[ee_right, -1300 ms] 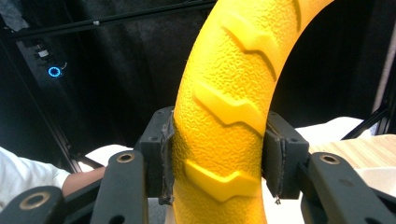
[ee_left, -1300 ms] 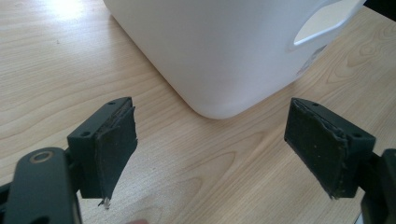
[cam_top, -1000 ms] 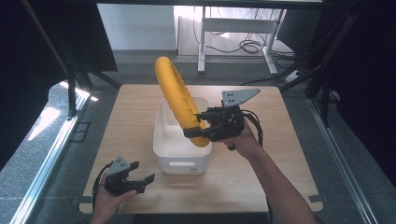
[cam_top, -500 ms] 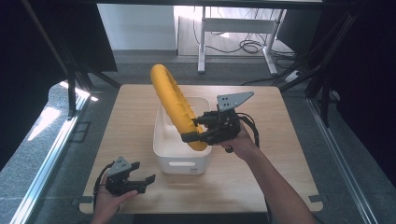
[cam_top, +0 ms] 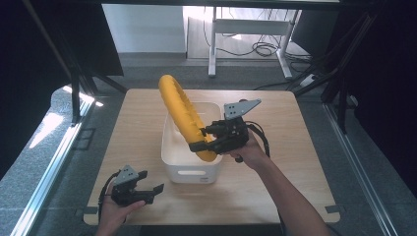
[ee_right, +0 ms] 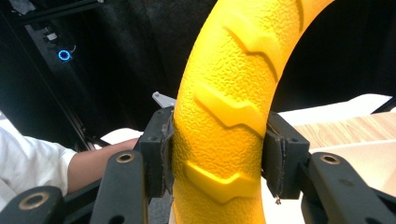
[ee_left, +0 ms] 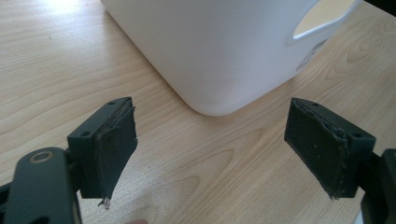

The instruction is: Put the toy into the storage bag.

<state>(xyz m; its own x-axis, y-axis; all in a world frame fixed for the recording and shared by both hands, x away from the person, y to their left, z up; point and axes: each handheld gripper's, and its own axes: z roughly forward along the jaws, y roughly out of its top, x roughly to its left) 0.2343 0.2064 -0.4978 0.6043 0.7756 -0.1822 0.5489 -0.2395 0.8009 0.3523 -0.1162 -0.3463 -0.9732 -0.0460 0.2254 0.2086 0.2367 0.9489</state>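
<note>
Right gripper (cam_top: 202, 142) fingers clenched on the curved yellow rubbery tyre-tread piece (cam_top: 183, 114), gripped near its lower end, rest rising tilted up-left over the white plastic bin (cam_top: 189, 169) on the light wood tabletop (cam_top: 295, 147). Textured surface w/ raised chevrons, so prob. grippy, not slippery; looks light & a bit flexy, long free end may sway. Better hold nearer the middle. Left gripper (cam_top: 147, 192) rests on tabletop near bin's front corner, fingers released, nothing between them

Black right gripper (cam_top: 199, 146), brass-looking screws; white sleeve (ee_right: 28, 156), apparently.
</note>
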